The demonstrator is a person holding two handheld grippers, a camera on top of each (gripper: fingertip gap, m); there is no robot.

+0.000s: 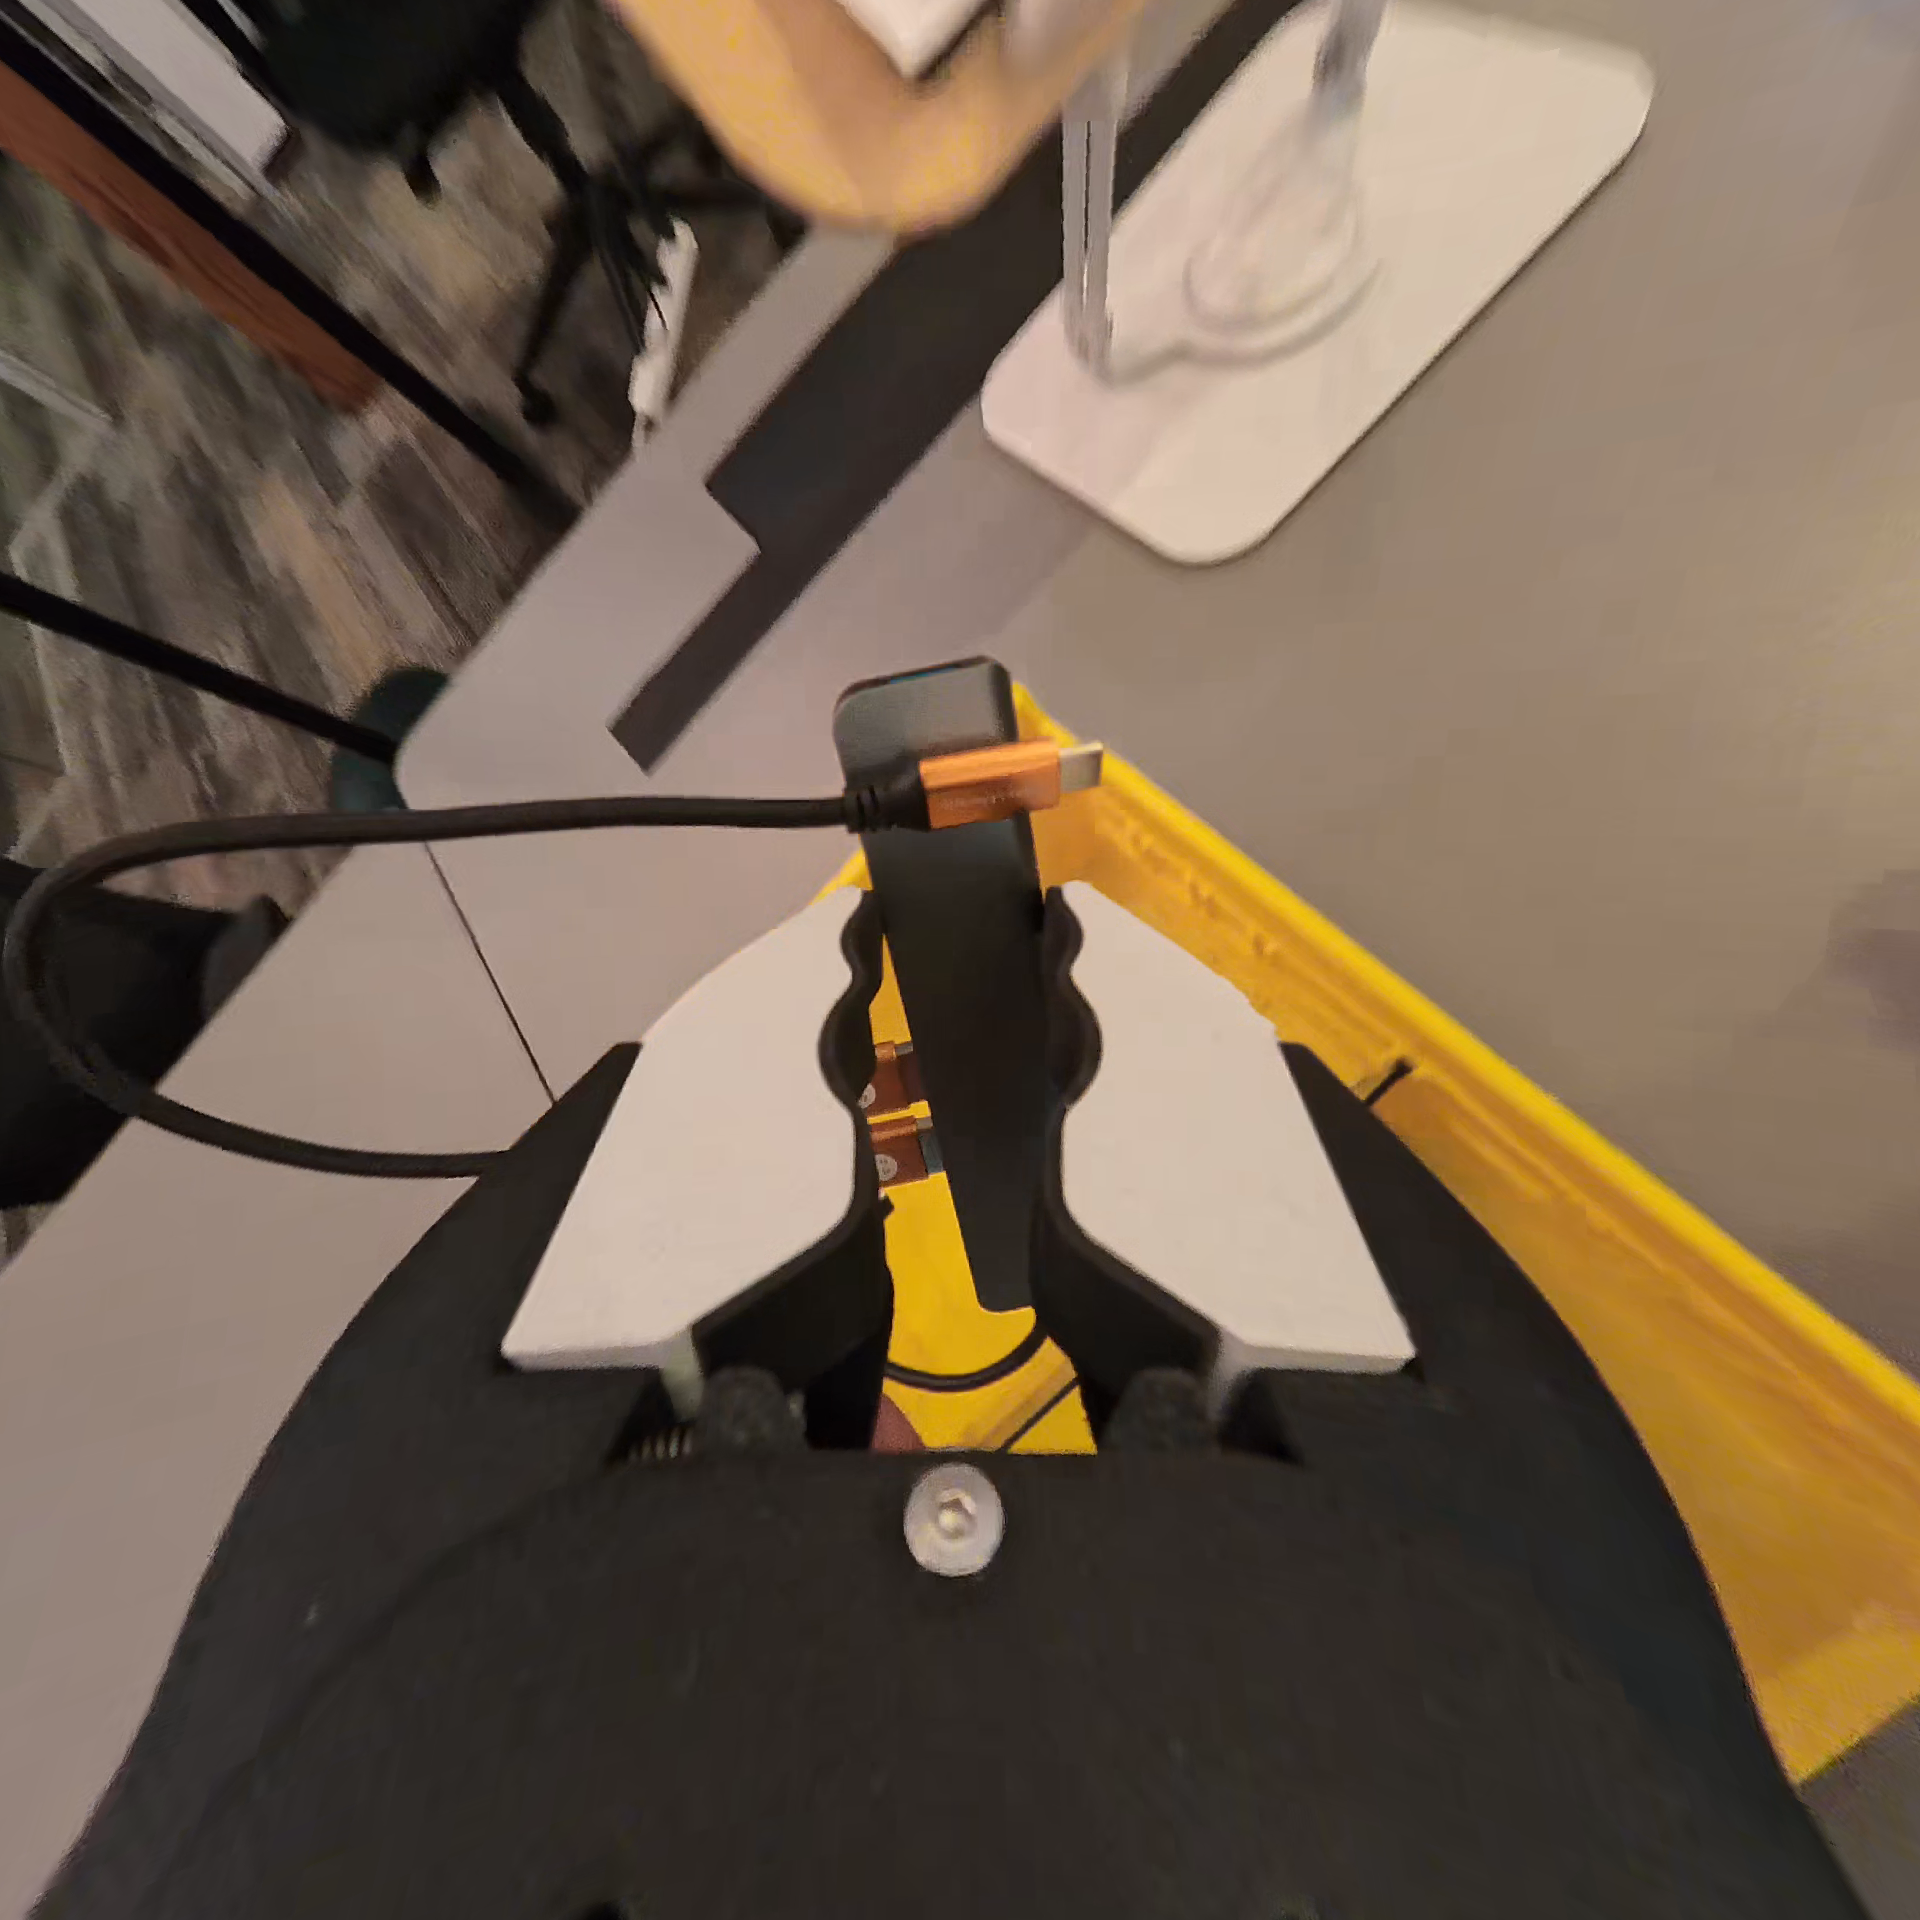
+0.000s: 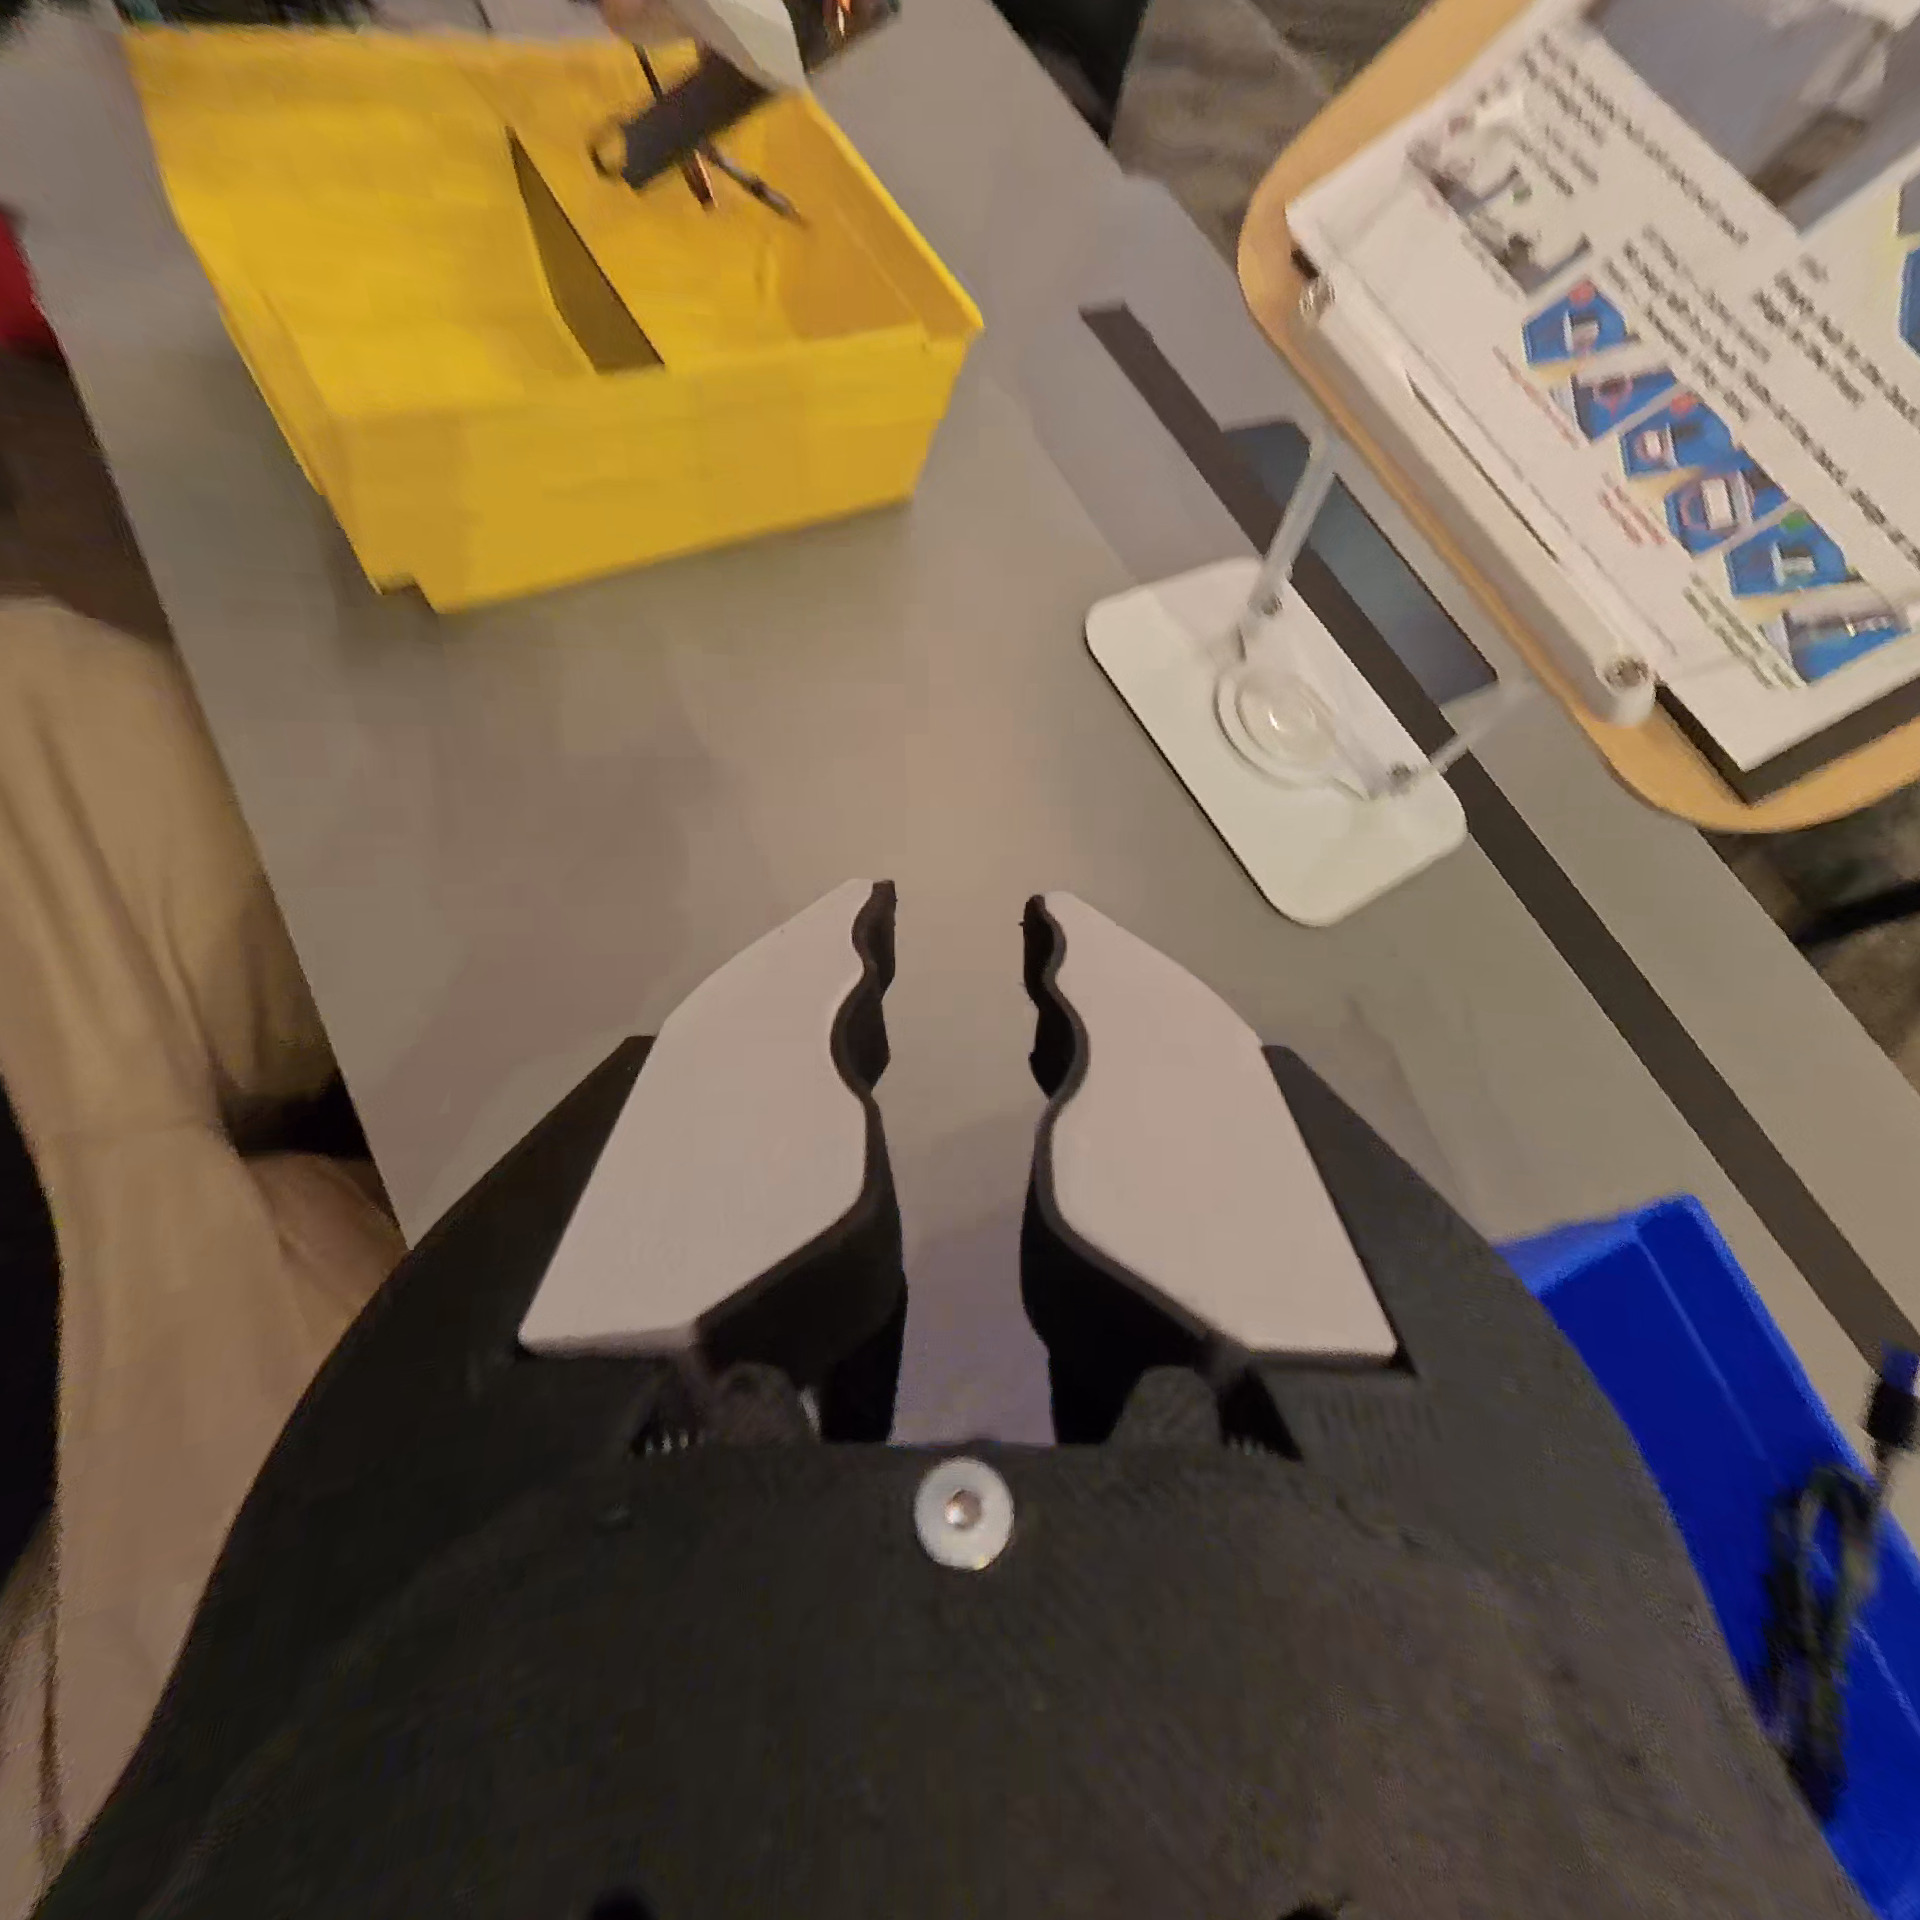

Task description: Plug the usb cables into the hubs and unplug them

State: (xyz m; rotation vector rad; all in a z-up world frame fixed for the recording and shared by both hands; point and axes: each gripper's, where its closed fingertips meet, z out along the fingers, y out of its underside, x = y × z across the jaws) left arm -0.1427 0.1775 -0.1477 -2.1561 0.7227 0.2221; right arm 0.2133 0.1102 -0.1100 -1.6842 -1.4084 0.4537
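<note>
Dim, warm indoor light falls softly with faint shadows, while motion blur smears both wide-angle views, worst toward their bent edges.

Left gripper (image 1: 958, 914): jaws clamped on a dark hub (image 1: 951, 935), held upright over a yellow bin (image 1: 1507, 1174).
Cable (image 1: 312, 831): black, orange plug (image 1: 982, 787) lying across the hub's top end, metal tip bare.
Two orange plugs (image 1: 891, 1122) seated in the hub's left side.
Grey worktop (image 1: 1455, 727); white stand base (image 1: 1340, 312).
</note>
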